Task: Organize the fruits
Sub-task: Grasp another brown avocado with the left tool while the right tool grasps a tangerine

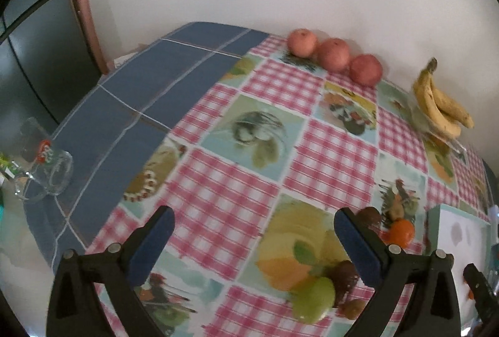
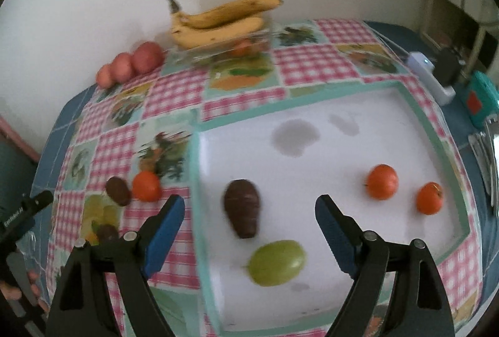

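Both sets of jaws wide open, holding nothing: left gripper [image 1: 254, 231], right gripper [image 2: 249, 213].

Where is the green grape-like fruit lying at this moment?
In the right wrist view, the green grape-like fruit lies on the white tray with a teal rim, near its front edge, just below the dark brown oval fruit.

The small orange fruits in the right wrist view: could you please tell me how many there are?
3. Two lie on the white tray, one beside the other. The third sits on the tablecloth left of the tray. Others may be hidden.
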Demonstrator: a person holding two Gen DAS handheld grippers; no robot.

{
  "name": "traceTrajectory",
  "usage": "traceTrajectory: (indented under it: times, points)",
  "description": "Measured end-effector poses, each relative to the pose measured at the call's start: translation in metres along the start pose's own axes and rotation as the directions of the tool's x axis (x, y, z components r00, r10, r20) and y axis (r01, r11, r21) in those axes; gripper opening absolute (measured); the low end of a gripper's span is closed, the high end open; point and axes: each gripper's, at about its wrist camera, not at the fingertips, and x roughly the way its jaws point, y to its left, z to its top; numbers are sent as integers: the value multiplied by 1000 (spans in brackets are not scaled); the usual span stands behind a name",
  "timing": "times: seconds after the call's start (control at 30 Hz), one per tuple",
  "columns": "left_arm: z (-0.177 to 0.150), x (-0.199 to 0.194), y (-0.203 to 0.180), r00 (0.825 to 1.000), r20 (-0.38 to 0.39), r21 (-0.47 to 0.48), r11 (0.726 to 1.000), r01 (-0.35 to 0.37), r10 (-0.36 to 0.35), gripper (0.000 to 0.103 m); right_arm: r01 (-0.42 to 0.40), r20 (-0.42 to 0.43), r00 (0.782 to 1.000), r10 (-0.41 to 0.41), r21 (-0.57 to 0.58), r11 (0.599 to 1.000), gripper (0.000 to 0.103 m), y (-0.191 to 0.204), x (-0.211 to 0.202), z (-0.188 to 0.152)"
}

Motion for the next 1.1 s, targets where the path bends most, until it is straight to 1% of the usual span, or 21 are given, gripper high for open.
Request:
traceTrajectory:
  times: [0.17, 0.23, 0.3, 0.33, 0.43, 0.5, 0.63, 0.67, 0.7, 0.73, 0.77, 0.8, 0.87, 0.9, 1.0, 1.1]
  points:
    - [3, -10, 23, 1000, 30, -74, 997, 10, -8, 103, -59, -1, 998, 59, -62, 996, 86, 26, -2, -3]
    - [3, -12, 30, 999, 31, -98, 995, 34, -31, 103, -74, -3, 997, 74, -63, 995, 86, 32, -2, -3]
    - [2, -10, 35, 998, 20, -120, 991, 60, -58, 103, -112, -6, 994, 112, -66, 992, 86, 40, -2, -3]
    - [1, -9, 36, 998, 13, -120, 990, 67, -66, 103, -130, -9, 992, 130, -78, 988, 86, 46, -2, -3]
    - [-5, -1, 34, 995, -36, -101, 991, 89, -93, 103, -136, -4, 991, 136, -115, 984, 86, 63, -3, -6]
    - [-9, 7, 33, 991, -70, -109, 988, 108, -116, 103, -143, -9, 990, 143, -140, 980, 86, 75, -1, -7]
    - [-13, 23, 24, 983, -127, -111, 986, 121, -135, 103, -153, -35, 988, 149, -154, 976, 86, 86, 11, -10]
    - [-13, 28, 21, 980, -138, -121, 984, 128, -144, 103, -153, -38, 988, 149, -152, 976, 86, 87, 14, -9]
    - [-11, 32, 18, 975, -146, -131, 980, 149, -168, 103, -154, -38, 988, 150, -148, 977, 86, 87, 17, -8]
    - [-10, 34, 16, 972, -147, -139, 977, 163, -183, 103, -156, -38, 988, 152, -142, 978, 85, 87, 19, -7]
    - [-7, 37, 12, 969, -145, -152, 972, 180, -202, 103, -161, -40, 987, 157, -129, 978, 81, 86, 22, -4]
    - [-4, 39, 9, 967, -145, -156, 970, 186, -209, 103, -172, -41, 985, 169, -112, 979, 80, 85, 24, -2]
    - [1, 43, 1, 964, -147, -157, 968, 197, -220, 103, -193, -36, 981, 191, -79, 978, 72, 83, 27, 4]
    - [3, 44, -2, 964, -147, -156, 967, 200, -223, 102, -197, -32, 980, 195, -72, 978, 70, 82, 28, 6]
    - [8, 52, -19, 959, -165, -142, 967, 209, -232, 102, -180, -31, 984, 178, -92, 979, 69, 84, 33, 9]
    - [10, 62, -33, 947, -192, -140, 963, 232, -256, 102, -165, -58, 986, 159, -110, 980, 62, 86, 45, 8]
